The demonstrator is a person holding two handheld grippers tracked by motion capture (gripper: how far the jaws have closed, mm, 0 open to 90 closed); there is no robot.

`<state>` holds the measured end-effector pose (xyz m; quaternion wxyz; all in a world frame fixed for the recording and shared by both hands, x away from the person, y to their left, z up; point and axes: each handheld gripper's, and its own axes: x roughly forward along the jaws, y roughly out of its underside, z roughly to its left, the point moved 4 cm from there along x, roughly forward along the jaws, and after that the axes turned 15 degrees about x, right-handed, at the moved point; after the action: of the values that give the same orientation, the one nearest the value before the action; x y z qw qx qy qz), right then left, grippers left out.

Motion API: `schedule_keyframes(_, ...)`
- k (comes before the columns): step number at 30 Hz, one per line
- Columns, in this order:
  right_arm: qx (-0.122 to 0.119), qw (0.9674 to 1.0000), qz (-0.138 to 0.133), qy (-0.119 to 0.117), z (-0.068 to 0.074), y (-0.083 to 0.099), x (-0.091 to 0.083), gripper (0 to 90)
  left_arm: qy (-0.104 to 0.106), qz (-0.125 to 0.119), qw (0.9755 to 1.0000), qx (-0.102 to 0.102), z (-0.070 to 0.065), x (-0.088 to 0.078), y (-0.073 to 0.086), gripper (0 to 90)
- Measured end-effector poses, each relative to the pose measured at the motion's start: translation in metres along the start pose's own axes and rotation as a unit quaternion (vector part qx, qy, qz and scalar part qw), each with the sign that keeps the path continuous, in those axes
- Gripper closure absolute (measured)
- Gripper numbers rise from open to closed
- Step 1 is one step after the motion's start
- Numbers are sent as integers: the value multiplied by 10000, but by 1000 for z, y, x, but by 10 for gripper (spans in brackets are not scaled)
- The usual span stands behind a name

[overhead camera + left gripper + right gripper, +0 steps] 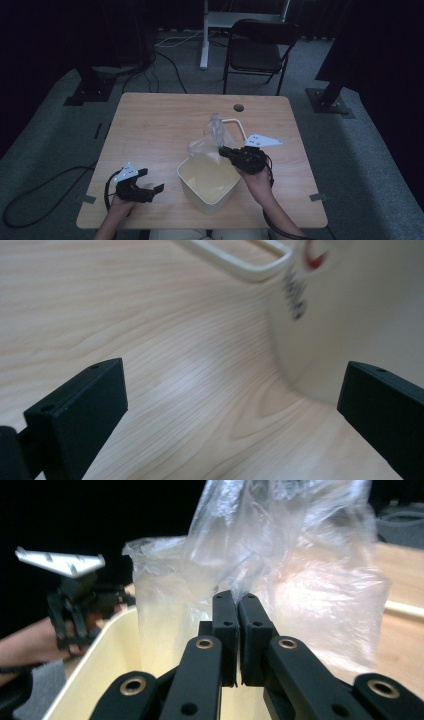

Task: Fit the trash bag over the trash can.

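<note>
The right gripper [235, 630] has its fingers pinched tight on a clear plastic bag [280, 570], which hangs just above them and over the cream bin [207, 182]. Judging by this, lower the bag slowly and centred so it opens inside the rim. The left gripper [145, 182], fingers wide and empty, could steady the bin's wall beside them on the surface [150, 130].

In the left gripper view the bin [350, 325] runs off the top and right edges; its dark lettering and red mark are blurred — unreadable. In the right gripper view the bag [280, 570] is cut off at the top and smeared at its right side — it hides the bin's far rim.
</note>
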<state>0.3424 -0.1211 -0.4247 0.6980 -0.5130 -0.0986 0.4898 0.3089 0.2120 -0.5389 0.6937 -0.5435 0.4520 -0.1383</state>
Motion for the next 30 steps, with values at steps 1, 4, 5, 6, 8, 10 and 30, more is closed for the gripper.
schedule_keyframes(1, 1, 10000, 47, 43, -2, 3, -1, 853, 54, -37, 10000, 34, -3, 0, -4, 4)
schedule_keyframes(4, 48, 9999, 142, 47, -6, 9, -4, 853, 185, 37, 9997, 185, -15, 3, -15, 4)
schedule_keyframes(5, 84, 9998, 176, 19, -7, 11, -6, 828, 224, 75, 9994, 241, -18, 4, -18, 4)
schedule_keyframes(6, 128, 9997, 208, -2, -9, 13, -7, 802, 270, 114, 9992, 259, -22, 6, -21, 4)
schedule_keyframes(8, 236, 9994, 238, -74, -11, 15, -10, 711, 350, 83, 9988, 337, -27, 10, -26, 4)
schedule_keyframes(10, 265, 9993, 278, -5, -13, 17, -13, 694, 430, 83, 9984, 351, -30, 14, -30, 4)
schedule_keyframes(30, 378, 9982, 448, -96, -27, 26, -21, 804, 638, 295, 9966, 419, -27, 47, -41, 4)
